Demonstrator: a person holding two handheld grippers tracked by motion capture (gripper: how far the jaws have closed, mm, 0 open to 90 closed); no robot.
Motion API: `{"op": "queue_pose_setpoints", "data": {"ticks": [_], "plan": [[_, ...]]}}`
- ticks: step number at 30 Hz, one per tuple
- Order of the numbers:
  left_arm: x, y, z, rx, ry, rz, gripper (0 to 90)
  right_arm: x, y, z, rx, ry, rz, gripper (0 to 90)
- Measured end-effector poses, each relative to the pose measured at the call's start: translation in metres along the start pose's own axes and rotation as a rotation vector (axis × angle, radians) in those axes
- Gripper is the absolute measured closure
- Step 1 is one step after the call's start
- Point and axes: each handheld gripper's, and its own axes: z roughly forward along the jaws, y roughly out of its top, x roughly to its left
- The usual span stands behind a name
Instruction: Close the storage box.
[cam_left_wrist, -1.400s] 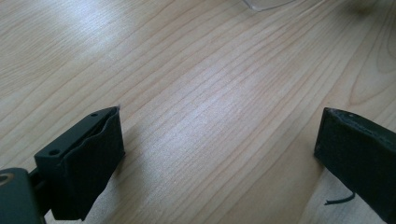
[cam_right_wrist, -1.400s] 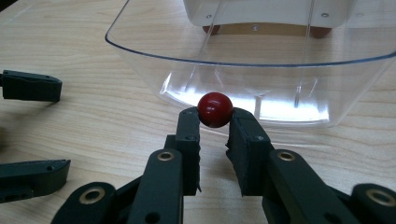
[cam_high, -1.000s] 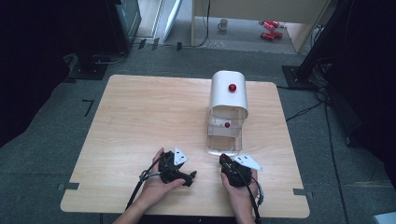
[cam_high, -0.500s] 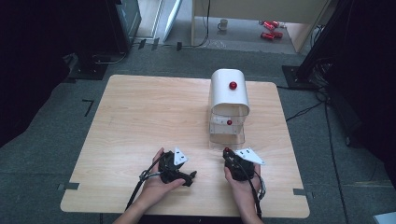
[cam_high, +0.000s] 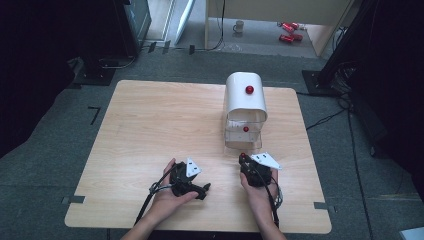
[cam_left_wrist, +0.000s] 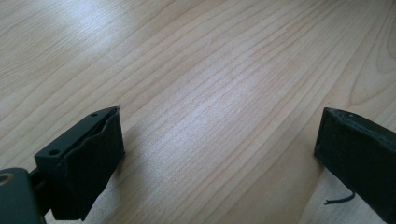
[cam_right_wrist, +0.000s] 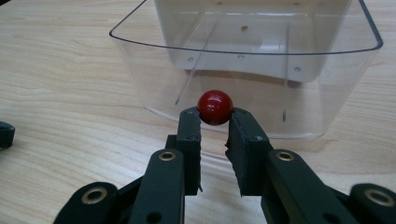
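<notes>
Red ball (cam_right_wrist: 215, 107): pinched between the tips of the right gripper's two black jaws, just in front of the clear drawer's curved front wall; in the high view it shows as a small red dot (cam_high: 242, 156) at the front of that gripper, just short of the drawer.
Right gripper (cam_high: 243, 158): closed on the red ball, held in the person's right hand at the near right part of the table, pointing away from the person toward the drawer.
Left gripper (cam_high: 206, 190): jaws stand wide apart with bare wood between them; it sits in the person's left hand near the table's near edge, well apart from the ball.
Table (cam_high: 150, 130): light wood, both hands over its near side.
Clear drawer (cam_right_wrist: 140, 60): transparent tray pulled out at the foot of the white box, its open top facing up.
White box (cam_high: 244, 102): rounded top, a red knob (cam_high: 249, 90) on its front, standing on the far right part of the table, beyond the drawer.
</notes>
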Motion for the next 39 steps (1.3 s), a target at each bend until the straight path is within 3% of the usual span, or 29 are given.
{"op": "queue_pose_setpoints", "data": {"ticks": [39], "plan": [[0.000, 0.000, 0.000, -0.002, 0.000, -0.002, 1.3, -0.011, 0.025, 0.042, -0.016, -0.023, 0.005, 76.2]]}}
